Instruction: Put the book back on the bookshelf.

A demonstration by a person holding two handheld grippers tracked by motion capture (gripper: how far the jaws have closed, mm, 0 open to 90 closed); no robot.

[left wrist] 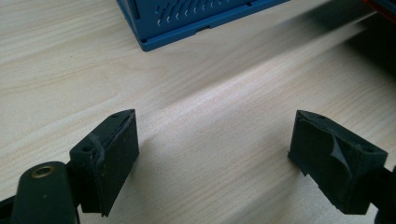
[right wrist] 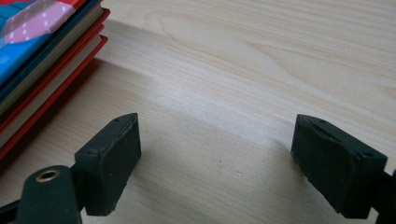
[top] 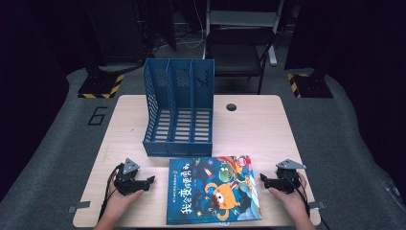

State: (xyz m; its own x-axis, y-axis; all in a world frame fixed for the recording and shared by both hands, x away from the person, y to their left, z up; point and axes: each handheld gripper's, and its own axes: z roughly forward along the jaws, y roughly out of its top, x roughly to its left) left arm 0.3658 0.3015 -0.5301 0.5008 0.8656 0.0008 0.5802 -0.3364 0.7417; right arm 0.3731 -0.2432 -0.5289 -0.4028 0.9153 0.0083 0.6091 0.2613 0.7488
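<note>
A stack of books (top: 213, 190) was seen lying flat on the wooden table (top: 258, 129), between the two grippers, at the near edge. The top cover, blue with an orange cartoon creature, was faced up. In the right gripper view the stack (right wrist: 42, 70) was shown to the upper left of that gripper's jaws, with red and blue covers layered; several books were counted, exact number not told. No contact with the jaws was seen.

The left gripper (top: 149, 181) was held by the person's left hand (top: 122, 199), low at the table, just left of the stack, jaws pointed toward it. In its own view the left gripper (left wrist: 214, 140) was found wide open, with bare tabletop between the jaws and nothing gripped.

The right gripper (top: 263, 178) was held by the right hand (top: 289, 196), just right of the stack, jaws pointed toward it. In its own view the right gripper (right wrist: 217, 140) was likewise found spread wide, nothing held, only wood grain between the pads.

A blue file rack (top: 178, 108) with three compartments was stood upright beyond the stack, ahead of both grippers, nearer the left one. Its base corner (left wrist: 187, 28) was caught ahead of the left jaws. Whether it touched the books could not be told.

A round cable hole (top: 231, 107) was noted in the table, beyond the rack's right side. A black chair (top: 239, 48) was seen behind the table.
</note>
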